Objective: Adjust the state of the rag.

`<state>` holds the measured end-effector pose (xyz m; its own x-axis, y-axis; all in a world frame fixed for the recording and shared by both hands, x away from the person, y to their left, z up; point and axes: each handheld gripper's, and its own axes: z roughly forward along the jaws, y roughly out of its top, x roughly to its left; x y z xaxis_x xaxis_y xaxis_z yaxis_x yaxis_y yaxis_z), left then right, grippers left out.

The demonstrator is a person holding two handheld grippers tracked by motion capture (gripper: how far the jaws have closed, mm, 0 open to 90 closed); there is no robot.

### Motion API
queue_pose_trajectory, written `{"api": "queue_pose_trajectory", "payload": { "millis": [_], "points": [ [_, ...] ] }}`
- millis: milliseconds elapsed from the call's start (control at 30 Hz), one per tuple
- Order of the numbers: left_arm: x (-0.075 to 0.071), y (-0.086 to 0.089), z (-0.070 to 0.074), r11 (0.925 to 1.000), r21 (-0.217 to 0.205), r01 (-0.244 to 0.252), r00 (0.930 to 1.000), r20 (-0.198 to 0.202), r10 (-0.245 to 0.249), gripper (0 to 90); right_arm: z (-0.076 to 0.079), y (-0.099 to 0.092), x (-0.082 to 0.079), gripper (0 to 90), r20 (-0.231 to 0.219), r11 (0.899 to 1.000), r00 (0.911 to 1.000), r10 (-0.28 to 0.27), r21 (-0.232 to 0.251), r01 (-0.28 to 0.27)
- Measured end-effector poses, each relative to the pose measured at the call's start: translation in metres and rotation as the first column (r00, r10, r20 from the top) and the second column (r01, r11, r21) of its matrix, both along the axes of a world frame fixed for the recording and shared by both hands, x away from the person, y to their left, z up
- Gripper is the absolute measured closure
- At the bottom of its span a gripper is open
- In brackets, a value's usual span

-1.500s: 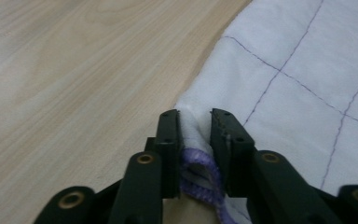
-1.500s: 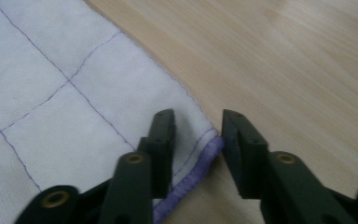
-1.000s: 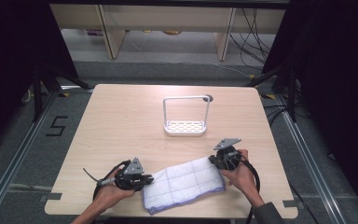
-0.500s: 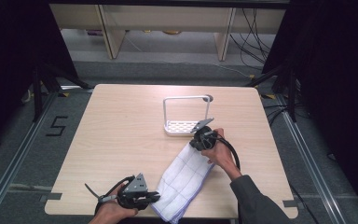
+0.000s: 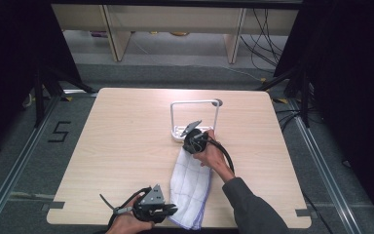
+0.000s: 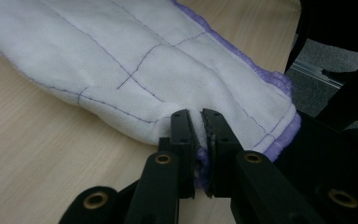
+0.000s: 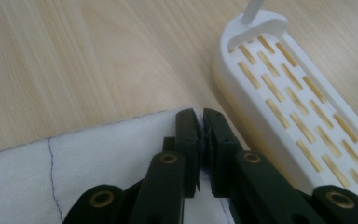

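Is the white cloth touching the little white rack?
Apart. In the right gripper view, bare wood shows between the cloth edge and the rack base, beside the right claw pinching the cloth's corner.

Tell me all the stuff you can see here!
cloth: one, white with purple edge, lying on the table from its near edge toward the rack
rack: one, white, mid-table, slotted base with a hoop handle
table: one, light wood, centre of the room
shelves: pale wood, beyond the table
cables: black, on the floor at far right
left gripper: one, black, fingers shut on cloth's near end
right gripper: one, black, fingers shut on cloth's far end, beside rack
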<state>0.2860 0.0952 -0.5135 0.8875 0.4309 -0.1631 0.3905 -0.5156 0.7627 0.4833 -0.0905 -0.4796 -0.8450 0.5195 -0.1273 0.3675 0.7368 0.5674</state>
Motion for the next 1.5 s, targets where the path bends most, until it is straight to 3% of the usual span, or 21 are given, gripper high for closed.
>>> {"api": "queue_pose_trajectory", "payload": {
  "millis": [67,200,233,267,367,467,533,567,600,633,767,900,933,1000,1033,1067,1300,1367,1400,1467,1500],
  "points": [
    [0.000,-0.002,0.000,0.9998,0.004,0.017,0.9999,-0.003,-0.017,75.9,-0.002,0.004,0.000,83.2,-0.008,1.000,0.9999,-0.006,0.006,0.006],
    [0.003,0.002,0.005,0.9977,-0.067,-0.011,0.9984,-0.056,0.007,55.9,0.003,0.000,-0.003,70.9,0.010,0.996,0.9978,-0.066,0.053,0.065],
    [0.008,0.008,0.010,0.9953,-0.090,-0.035,0.9973,-0.068,0.029,50.8,0.009,-0.005,-0.008,66.2,-0.005,0.984,0.9918,-0.128,0.123,0.127],
    [0.008,0.008,0.010,0.9953,-0.090,-0.035,0.9973,-0.068,0.029,47.1,0.009,-0.005,-0.008,66.2,-0.005,0.984,0.9918,-0.128,0.123,0.127],
    [0.023,0.017,0.022,0.9882,-0.122,-0.092,0.9944,-0.062,0.085,41.8,0.024,-0.029,-0.022,57.8,-0.015,0.959,0.9798,-0.199,0.202,0.198],
    [0.034,0.021,0.027,0.9822,-0.137,-0.129,0.9911,-0.050,0.123,38.2,0.029,-0.044,-0.027,54.2,0.017,0.957,0.9790,-0.203,0.214,0.195],
    [0.049,0.024,0.031,0.9731,-0.150,-0.175,0.9839,-0.065,0.167,38.1,0.033,-0.062,-0.033,51.9,0.034,0.945,0.9648,-0.261,0.215,0.248],
    [0.066,0.025,0.032,0.9693,-0.137,-0.204,0.9789,-0.035,0.201,38.1,0.032,-0.074,-0.037,50.1,0.020,0.940,0.9565,-0.291,0.193,0.282],
    [0.066,0.025,0.032,0.9693,-0.137,-0.204,0.9789,-0.035,0.201,38.1,0.031,-0.079,-0.038,49.8,0.019,0.934,0.9514,-0.307,0.199,0.298],
    [0.091,0.025,0.032,0.9568,-0.109,-0.270,0.9628,-0.016,0.270,38.0,0.029,-0.084,-0.041,49.0,0.005,0.926,0.9449,-0.327,0.198,0.320],
    [0.111,0.020,0.028,0.9465,-0.095,-0.308,0.9510,-0.005,0.309,37.6,0.019,-0.095,-0.043,46.8,-0.031,0.916,0.9331,-0.358,0.184,0.358],
    [0.138,0.010,0.023,0.9420,-0.080,-0.326,0.9454,-0.026,0.325,37.0,0.012,-0.097,-0.042,50.0,-0.044,0.920,0.9346,-0.353,0.163,0.355],
    [0.142,0.006,0.022,0.9347,-0.101,-0.341,0.9401,-0.042,0.338,37.0,0.012,-0.097,-0.042,50.0,-0.044,0.920,0.9346,-0.353,0.163,0.355],
    [0.151,0.000,0.020,0.9391,-0.088,-0.332,0.9425,-0.067,0.327,36.9,0.010,-0.095,-0.043,50.0,-0.063,0.919,0.9326,-0.356,0.161,0.361],
    [0.155,-0.003,0.020,0.9363,-0.083,-0.341,0.9398,-0.052,0.338,36.9,0.008,-0.092,-0.043,49.7,-0.057,0.914,0.9309,-0.361,0.180,0.365],
    [0.158,-0.006,0.019,0.9366,-0.084,-0.340,0.9402,-0.051,0.337,37.3,0.009,-0.092,-0.044,49.3,-0.084,0.919,0.9304,-0.357,0.149,0.366],
    [0.182,-0.021,0.012,0.9521,-0.039,-0.303,0.9527,-0.029,0.302,39.8,0.002,-0.088,-0.041,48.7,-0.078,0.916,0.9288,-0.362,0.156,0.370],
    [0.185,-0.025,0.008,0.9479,-0.054,-0.314,0.9492,-0.040,0.312,41.8,0.003,-0.087,-0.041,48.7,-0.094,0.917,0.9264,-0.365,0.134,0.375],
    [0.187,-0.026,0.007,0.9493,-0.053,-0.310,0.9505,-0.040,0.308,43.0,0.001,-0.087,-0.041,48.7,-0.085,0.923,0.9308,-0.356,0.128,0.364],
    [0.189,-0.028,0.005,0.9558,-0.038,-0.292,0.9563,-0.036,0.290,44.6,0.001,-0.085,-0.041,48.3,-0.097,0.917,0.9255,-0.366,0.130,0.377],
    [0.189,-0.032,0.003,0.9491,-0.053,-0.310,0.9501,-0.052,0.308,47.3,-0.001,-0.085,-0.040,48.0,-0.099,0.919,0.9269,-0.362,0.127,0.372]
  ]
}}
